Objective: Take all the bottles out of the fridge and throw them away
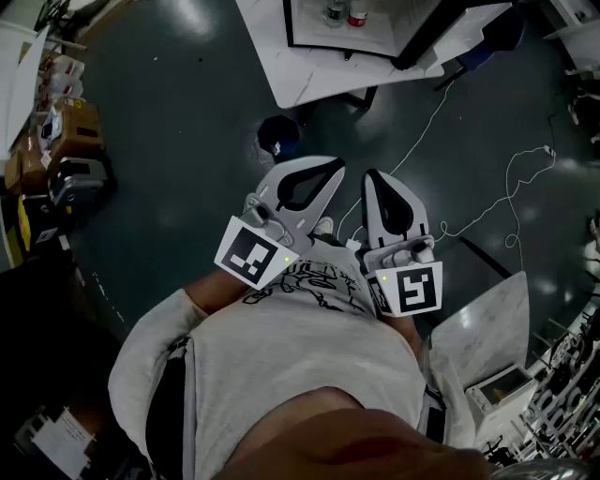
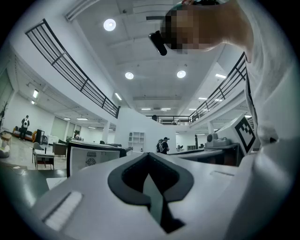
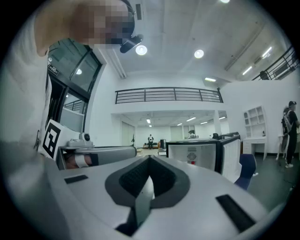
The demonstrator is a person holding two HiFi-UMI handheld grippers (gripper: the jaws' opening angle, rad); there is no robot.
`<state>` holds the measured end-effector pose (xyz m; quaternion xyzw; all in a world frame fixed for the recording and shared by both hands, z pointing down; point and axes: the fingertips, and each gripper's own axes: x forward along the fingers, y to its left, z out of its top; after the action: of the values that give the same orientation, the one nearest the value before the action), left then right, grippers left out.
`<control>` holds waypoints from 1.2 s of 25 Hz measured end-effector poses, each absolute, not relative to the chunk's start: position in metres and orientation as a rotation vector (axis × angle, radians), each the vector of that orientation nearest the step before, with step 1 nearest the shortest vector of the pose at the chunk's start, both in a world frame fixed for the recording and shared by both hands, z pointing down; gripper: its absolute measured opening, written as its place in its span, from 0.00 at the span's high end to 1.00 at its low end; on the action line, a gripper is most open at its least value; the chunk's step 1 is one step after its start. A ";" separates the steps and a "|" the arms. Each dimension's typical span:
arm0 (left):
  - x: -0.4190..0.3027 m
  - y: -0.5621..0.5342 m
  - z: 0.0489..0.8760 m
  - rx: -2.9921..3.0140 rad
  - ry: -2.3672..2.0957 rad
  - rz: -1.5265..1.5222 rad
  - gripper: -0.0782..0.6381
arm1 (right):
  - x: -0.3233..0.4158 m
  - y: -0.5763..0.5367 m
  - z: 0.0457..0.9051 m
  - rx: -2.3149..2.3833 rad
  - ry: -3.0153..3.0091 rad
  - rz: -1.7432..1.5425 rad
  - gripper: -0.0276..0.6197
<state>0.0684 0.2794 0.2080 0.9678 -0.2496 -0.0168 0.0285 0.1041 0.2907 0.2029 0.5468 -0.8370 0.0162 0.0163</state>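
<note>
Grippers were both held level against the person's chest over the dark floor (image 1: 187, 122). The left gripper (image 1: 326, 172) had its jaws together with nothing between them, and the right gripper (image 1: 379, 178) was likewise closed and empty. At 12 o'clock from the pair, well apart, stood a white table (image 1: 309, 80) bearing a black-framed white box (image 1: 361, 37), judged to be the fridge. A small clear bottle (image 1: 333, 11) and a small red-topped bottle (image 1: 357, 15) showed at its far edge. Whether they stood inside it, and whether upright, could not be told. In the left gripper view the box lay at 9 o'clock of the jaw tips, and in the right gripper view at 3 o'clock. It therefore sat dead ahead between the two, neither hand plainly nearer. The coming move was judged to be an approach towards 12 o'clock.
</note>
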 end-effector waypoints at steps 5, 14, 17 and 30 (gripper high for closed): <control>0.089 0.287 0.207 2.979 -0.791 -0.056 0.88 | 0.126 0.298 0.200 1.704 -2.616 0.045 0.94; 0.133 0.297 0.212 2.950 -0.840 -0.073 0.88 | 0.173 0.309 0.203 1.673 -2.639 0.028 0.94; 0.141 0.297 0.213 2.943 -0.852 -0.063 0.88 | 0.181 0.308 0.206 1.660 -2.650 0.046 0.94; 0.148 0.253 0.217 2.944 -0.863 -0.082 0.88 | 0.184 0.264 0.211 1.620 -2.673 0.050 0.94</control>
<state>0.1485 0.2535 0.2171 0.9587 -0.2809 -0.0266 0.0364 0.1841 0.2643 0.2106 0.5181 -0.8551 0.0159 0.0078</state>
